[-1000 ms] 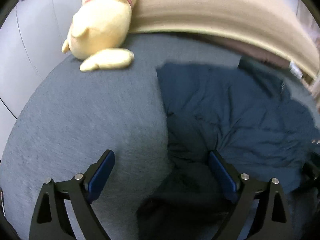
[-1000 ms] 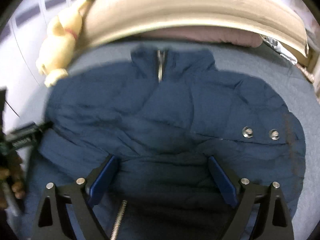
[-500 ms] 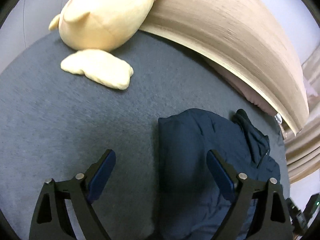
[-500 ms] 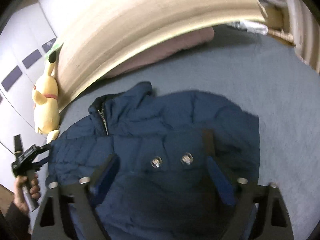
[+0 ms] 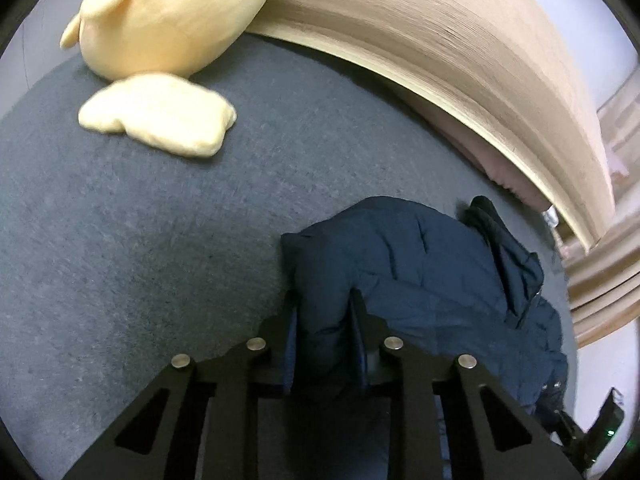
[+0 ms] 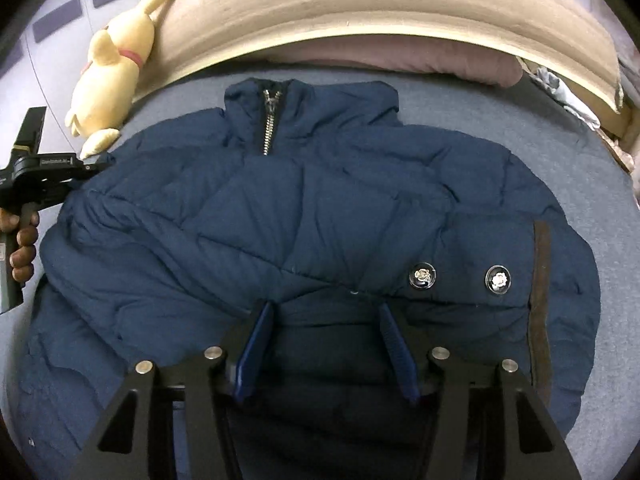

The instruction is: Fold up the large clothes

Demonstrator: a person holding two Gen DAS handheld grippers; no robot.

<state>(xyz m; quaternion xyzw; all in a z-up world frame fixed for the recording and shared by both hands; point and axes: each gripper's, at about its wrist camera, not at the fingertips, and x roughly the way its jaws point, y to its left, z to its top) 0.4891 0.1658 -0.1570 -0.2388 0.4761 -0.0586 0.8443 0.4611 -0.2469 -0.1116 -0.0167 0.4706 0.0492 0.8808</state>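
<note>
both grippers [image 5: 322,320] [image 6: 326,336] closing, angled down

I see small white lettering on my left gripper [image 6: 48,168], but it is too blurred to read.

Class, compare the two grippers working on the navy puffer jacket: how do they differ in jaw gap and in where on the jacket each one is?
The left gripper has narrow, closing jaws pinching a fold at the jacket's side edge; the right gripper has wider jaws, also closing, with fabric between them. The left works at the edge near the yellow plush toy; the right sits mid-front, near the two snap buttons. Both have black frames.
</note>
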